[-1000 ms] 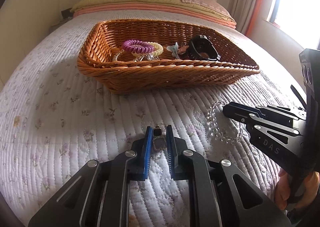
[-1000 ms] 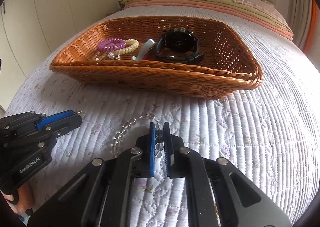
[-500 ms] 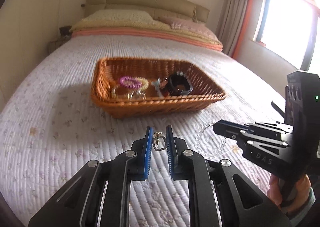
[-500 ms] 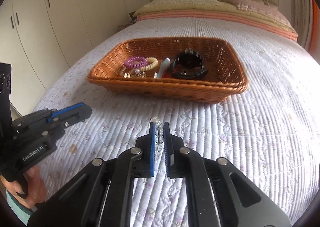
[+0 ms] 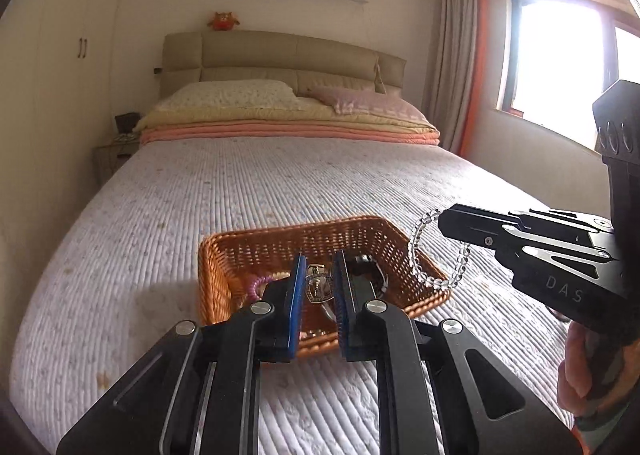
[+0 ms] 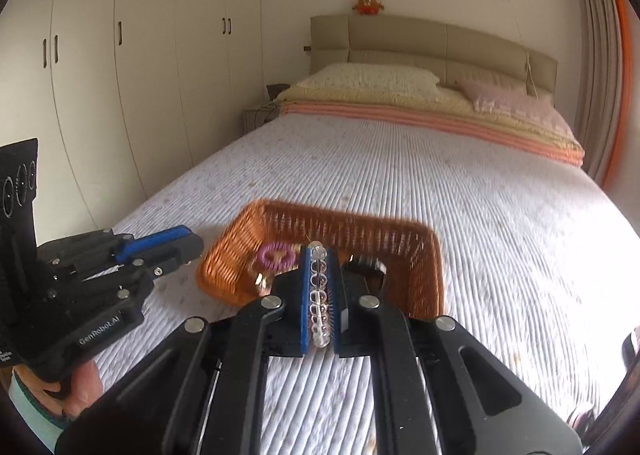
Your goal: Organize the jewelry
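Note:
My left gripper (image 5: pixel 319 259) is shut on a small silver pendant (image 5: pixel 318 290), held in the air just in front of the wicker basket (image 5: pixel 280 233). My right gripper (image 6: pixel 320 255) is shut on a clear bead bracelet (image 6: pixel 319 307); the bracelet (image 5: pixel 416 255) hangs in a loop from the right gripper (image 5: pixel 442 221) over the basket's right corner. The left gripper (image 6: pixel 192 249) hovers left of the basket (image 6: pixel 360 221). Inside the basket lie a purple coil tie (image 6: pixel 276 255) and a black watch (image 6: pixel 365 270), partly hidden behind my fingers.
The basket rests on a quilted bedspread (image 5: pixel 280 175), with pillows (image 5: pixel 232 95) and a headboard beyond. Wardrobes (image 6: pixel 120 75) stand at the left and a window (image 5: pixel 560 55) at the right. A person's hand (image 6: pixel 80 391) grips the left tool.
Both grippers rose off the quilt, each carrying its piece: the pendant on the left, the bead bracelet on the right. The basket now sits lower and smaller in both views.

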Demonstrator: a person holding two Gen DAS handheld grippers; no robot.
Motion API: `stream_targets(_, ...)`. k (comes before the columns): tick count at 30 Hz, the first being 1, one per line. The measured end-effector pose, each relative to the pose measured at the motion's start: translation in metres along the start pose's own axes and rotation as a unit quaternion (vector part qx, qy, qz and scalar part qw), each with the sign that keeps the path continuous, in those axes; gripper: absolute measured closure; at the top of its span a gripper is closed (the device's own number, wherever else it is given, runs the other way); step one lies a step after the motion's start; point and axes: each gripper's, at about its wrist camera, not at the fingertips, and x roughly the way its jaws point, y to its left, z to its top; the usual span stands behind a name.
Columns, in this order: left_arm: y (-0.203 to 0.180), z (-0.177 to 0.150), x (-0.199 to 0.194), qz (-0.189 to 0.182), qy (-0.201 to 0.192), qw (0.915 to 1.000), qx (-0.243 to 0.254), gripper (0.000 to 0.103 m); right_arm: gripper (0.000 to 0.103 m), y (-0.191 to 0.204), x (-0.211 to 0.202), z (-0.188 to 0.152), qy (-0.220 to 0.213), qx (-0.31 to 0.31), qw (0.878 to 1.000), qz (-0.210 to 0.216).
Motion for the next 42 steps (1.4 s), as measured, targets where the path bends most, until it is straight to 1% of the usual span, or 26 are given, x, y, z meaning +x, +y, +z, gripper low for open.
stream_targets(2,0.011,0.006,0.023,-0.002,0.005,0.9999,-0.013,0.091,0.097,-0.003,0.018,0.007,0.009,0.008,1.0,-0.001)
stream_targets(4,0.021,0.004,0.042,-0.008,0.015,0.9995,-0.028,0.091,0.097,-0.007,0.045,0.01,0.028,0.02,0.999,0.002)
stream_targets(6,0.03,-0.003,0.065,-0.01,0.033,0.9986,-0.04,0.091,0.097,-0.01,0.072,0.013,0.046,0.029,0.998,0.008)
stream_targets(10,0.044,-0.02,0.098,-0.006,0.064,0.9965,-0.053,0.091,0.097,-0.018,0.125,0.015,0.087,0.053,0.994,0.028)
stream_targets(13,0.052,-0.032,0.114,-0.007,0.082,0.9945,-0.064,0.091,0.097,-0.021,0.155,0.013,0.112,0.056,0.992,0.027)
stream_targets(16,0.053,-0.039,0.124,-0.002,0.095,0.9936,-0.06,0.091,0.097,-0.021,0.172,0.008,0.122,0.05,0.991,0.02)
stream_targets(18,0.05,-0.043,0.127,0.003,0.098,0.9938,-0.052,0.09,0.097,-0.021,0.179,0.006,0.125,0.051,0.991,0.017)
stream_targets(22,0.045,-0.044,0.129,0.014,0.099,0.9943,-0.038,0.09,0.096,-0.025,0.183,0.001,0.125,0.066,0.99,0.022)
stream_targets(23,0.046,-0.043,0.129,0.013,0.098,0.9944,-0.038,0.088,0.096,-0.026,0.184,0.0,0.126,0.07,0.989,0.021)
stream_targets(25,0.045,-0.043,0.126,0.008,0.095,0.9947,-0.037,0.082,0.095,-0.032,0.181,-0.001,0.125,0.084,0.988,0.036)
stream_targets(26,0.044,-0.041,0.122,0.007,0.09,0.9953,-0.037,0.077,0.093,-0.035,0.178,0.0,0.123,0.09,0.987,0.044)
stream_targets(27,0.044,-0.041,0.115,0.007,0.08,0.9961,-0.037,0.066,0.09,-0.039,0.17,0.001,0.115,0.099,0.987,0.054)
stream_targets(28,0.045,-0.041,0.108,0.005,0.072,0.9966,-0.04,0.059,0.083,-0.042,0.163,0.001,0.106,0.102,0.988,0.057)
stream_targets(29,0.047,-0.042,0.097,-0.001,0.058,0.9972,-0.048,0.05,0.073,-0.045,0.15,0.002,0.089,0.104,0.989,0.055)
stream_targets(30,0.05,-0.041,0.089,-0.005,0.047,0.9975,-0.052,0.05,0.071,-0.046,0.139,0.002,0.075,0.104,0.99,0.053)
stream_targets(32,0.051,-0.04,0.071,0.001,0.03,0.9981,-0.053,0.05,0.071,-0.049,0.118,0.0,0.059,0.101,0.992,0.047)
stream_targets(33,0.052,-0.04,0.06,0.007,0.02,0.9981,-0.059,0.05,0.071,-0.05,0.11,-0.002,0.056,0.099,0.992,0.045)
stream_targets(36,0.046,-0.044,0.032,0.006,-0.004,0.9975,-0.07,0.05,0.07,-0.049,0.077,-0.013,0.041,0.09,0.994,0.046)
stream_targets(37,0.042,-0.045,0.023,0.009,-0.01,0.9975,-0.069,0.049,0.067,-0.047,0.063,-0.018,0.03,0.085,0.995,0.044)
stream_targets(38,0.039,-0.047,0.017,0.009,-0.014,0.9976,-0.068,0.046,0.056,-0.044,0.051,-0.021,0.02,0.08,0.996,0.038)
stream_targets(39,0.035,-0.05,0.008,0.01,-0.019,0.9975,-0.068,0.043,0.05,-0.041,0.038,-0.025,0.007,0.075,0.997,0.033)
stream_targets(40,0.034,-0.049,0.004,0.012,-0.02,0.9973,-0.07,0.042,0.041,-0.038,0.024,-0.029,-0.009,0.07,0.997,0.029)
stream_targets(41,0.032,-0.051,-0.001,0.015,-0.021,0.997,-0.073,0.042,0.038,-0.035,0.013,-0.033,-0.021,0.066,0.997,0.027)
stream_targets(42,0.029,-0.053,-0.007,0.021,-0.024,0.9968,-0.074,0.042,0.038,-0.03,0.0,-0.039,-0.037,0.058,0.997,0.022)
